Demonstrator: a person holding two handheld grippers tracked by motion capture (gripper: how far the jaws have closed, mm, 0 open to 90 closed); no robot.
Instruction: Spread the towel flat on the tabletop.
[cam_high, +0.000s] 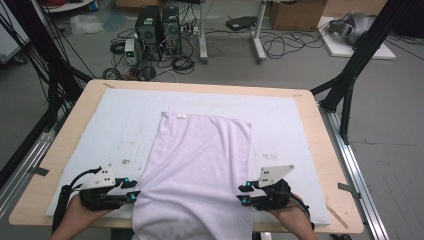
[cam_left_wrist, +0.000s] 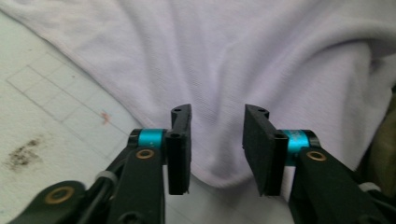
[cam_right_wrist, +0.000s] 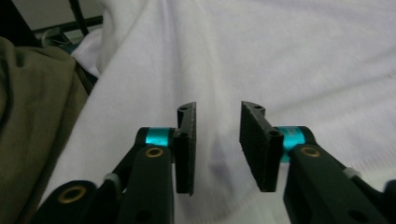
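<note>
A pale lilac towel (cam_high: 200, 165) lies lengthwise on the white mat (cam_high: 125, 120), its near end hanging over the table's front edge. My left gripper (cam_high: 134, 190) sits at the towel's left edge near the front. In the left gripper view the towel (cam_left_wrist: 233, 56) lies under the left gripper (cam_left_wrist: 217, 144), whose jaws stand apart over a hem fold without pressing it. My right gripper (cam_high: 243, 194) sits at the towel's right edge. In the right gripper view the right gripper (cam_right_wrist: 217, 144) is also open, with the towel (cam_right_wrist: 280, 56) spread beneath and between its jaws.
The mat covers a wooden table (cam_high: 65, 145). Black frame struts (cam_high: 350, 75) rise at both back corners. Computer towers (cam_high: 157, 30) and cables lie on the floor beyond. Olive fabric (cam_right_wrist: 32, 116) hangs at the left of the right gripper view.
</note>
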